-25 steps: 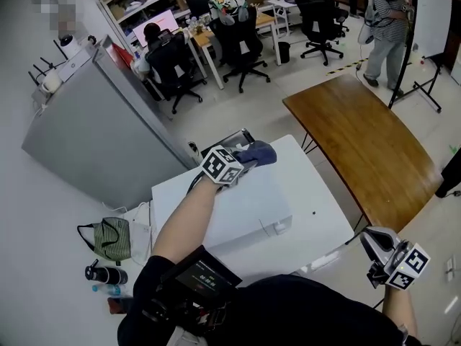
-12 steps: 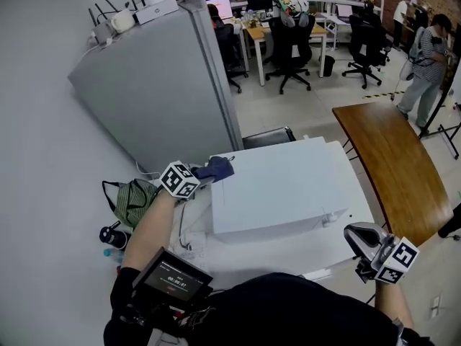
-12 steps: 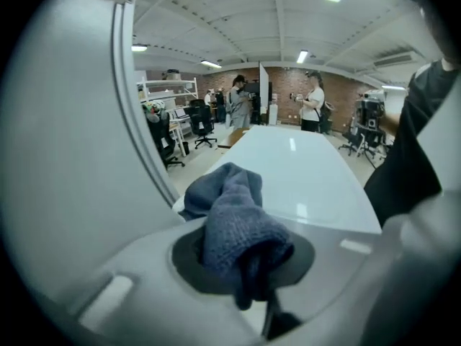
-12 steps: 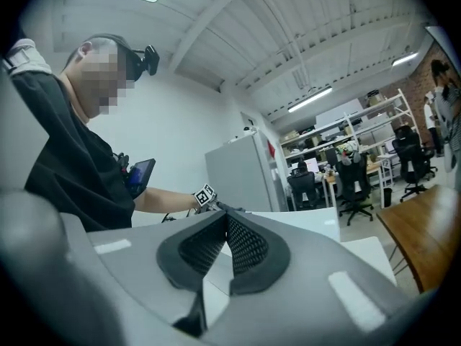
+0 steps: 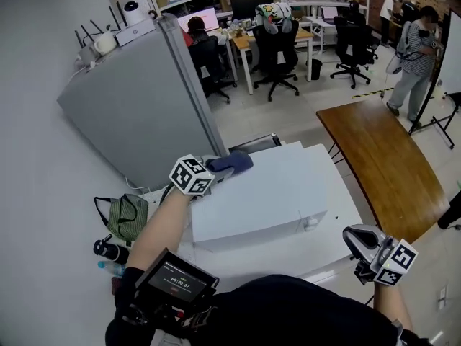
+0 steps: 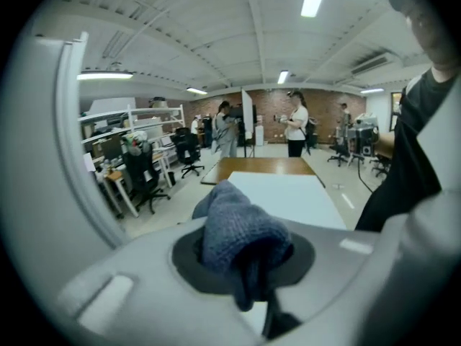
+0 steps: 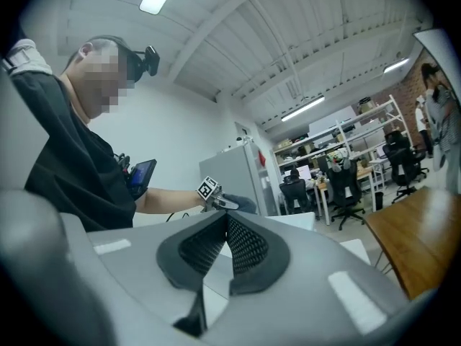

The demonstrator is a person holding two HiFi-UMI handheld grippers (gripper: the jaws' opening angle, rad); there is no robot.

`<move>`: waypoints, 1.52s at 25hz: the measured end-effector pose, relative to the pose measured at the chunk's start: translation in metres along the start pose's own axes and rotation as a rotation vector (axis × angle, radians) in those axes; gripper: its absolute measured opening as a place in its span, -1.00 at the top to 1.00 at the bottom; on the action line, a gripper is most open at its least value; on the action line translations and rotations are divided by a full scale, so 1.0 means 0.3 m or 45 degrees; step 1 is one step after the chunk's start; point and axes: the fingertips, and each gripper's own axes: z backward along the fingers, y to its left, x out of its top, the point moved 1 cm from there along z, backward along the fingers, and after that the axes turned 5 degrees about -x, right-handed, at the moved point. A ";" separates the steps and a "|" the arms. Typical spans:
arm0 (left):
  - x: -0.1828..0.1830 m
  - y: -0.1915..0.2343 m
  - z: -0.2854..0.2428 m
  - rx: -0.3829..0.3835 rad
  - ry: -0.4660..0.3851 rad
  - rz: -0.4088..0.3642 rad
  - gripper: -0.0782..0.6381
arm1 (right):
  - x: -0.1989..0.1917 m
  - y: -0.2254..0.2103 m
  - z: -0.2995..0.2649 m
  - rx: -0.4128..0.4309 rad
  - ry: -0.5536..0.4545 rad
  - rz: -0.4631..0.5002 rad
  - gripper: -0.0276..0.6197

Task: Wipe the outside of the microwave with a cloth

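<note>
The left gripper (image 5: 215,167), fingers clenched on the blue cloth (image 5: 234,162), holds it at the microwave's (image 5: 266,193) far left top corner, the unwiped top stretching rightward; the right gripper (image 5: 358,238), fingers closed and empty, hangs off its near right corner

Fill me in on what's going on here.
A person is wiping a white microwave that sits on a white table. The left hand-held gripper is shut on a blue cloth and holds it at the far left corner of the microwave's top. The right hand-held gripper hangs low at the person's right side, clear of the microwave, with its jaws together and nothing between them.
</note>
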 end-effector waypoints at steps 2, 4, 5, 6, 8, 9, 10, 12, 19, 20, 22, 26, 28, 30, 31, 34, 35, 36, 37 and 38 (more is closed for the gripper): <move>0.153 -0.089 -0.239 -0.097 -0.019 -0.058 0.63 | 0.009 -0.103 0.126 -0.085 -0.017 -0.015 0.90; 0.258 -0.169 -0.456 -0.169 -0.007 -0.109 0.63 | 0.011 -0.196 0.240 -0.164 -0.026 -0.025 0.90; 0.291 -0.201 -0.545 -0.194 0.008 -0.129 0.63 | 0.010 -0.233 0.288 -0.197 -0.029 -0.029 0.90; 0.310 -0.225 -0.619 -0.211 0.030 -0.147 0.63 | 0.007 -0.264 0.330 -0.226 -0.032 -0.033 0.90; 0.309 -0.250 -0.722 -0.232 0.092 -0.177 0.63 | 0.002 -0.308 0.392 -0.275 -0.036 -0.041 0.90; 0.292 -0.253 -0.749 -0.239 0.123 -0.189 0.63 | 0.000 -0.319 0.411 -0.292 -0.036 -0.045 0.90; 0.271 -0.251 -0.760 -0.244 0.146 -0.195 0.63 | -0.002 -0.324 0.420 -0.303 -0.034 -0.049 0.90; 0.229 -0.231 -0.733 -0.245 0.154 -0.176 0.63 | -0.006 -0.313 0.408 -0.303 -0.026 -0.053 0.90; -0.116 -0.086 -0.270 -0.131 0.235 -0.065 0.63 | 0.009 -0.097 0.127 -0.127 0.014 0.016 0.90; -0.191 -0.061 -0.168 -0.103 0.239 -0.031 0.63 | 0.008 -0.041 0.070 -0.088 0.025 0.032 0.90; -0.341 -0.020 0.036 -0.047 0.239 0.041 0.63 | -0.001 0.077 -0.034 -0.017 0.043 0.058 0.90; -0.585 0.027 0.339 0.047 0.254 0.155 0.63 | -0.042 0.274 -0.179 0.066 0.071 0.065 0.90; -0.659 0.047 0.421 0.097 0.293 0.175 0.63 | -0.054 0.334 -0.216 0.088 0.086 0.063 0.90; -0.649 0.065 0.463 0.146 0.270 0.181 0.63 | -0.047 0.357 -0.218 0.092 0.087 0.066 0.90; -0.605 0.070 0.465 0.163 0.230 0.174 0.63 | -0.039 0.354 -0.207 0.087 0.080 0.066 0.90; -0.368 0.036 0.375 0.146 0.085 0.097 0.63 | -0.011 0.304 -0.128 0.051 0.049 0.068 0.90; -0.272 0.005 0.311 0.116 0.044 0.060 0.63 | -0.003 0.276 -0.089 0.037 0.037 0.068 0.90; -0.177 -0.032 0.234 0.079 0.011 0.023 0.63 | 0.005 0.243 -0.043 0.021 0.026 0.067 0.90; -0.087 -0.073 0.144 0.040 -0.011 -0.013 0.63 | 0.012 0.205 0.009 0.003 0.016 0.066 0.90; -0.003 -0.113 0.045 0.003 -0.023 -0.044 0.63 | 0.018 0.162 0.068 -0.021 0.009 0.064 0.90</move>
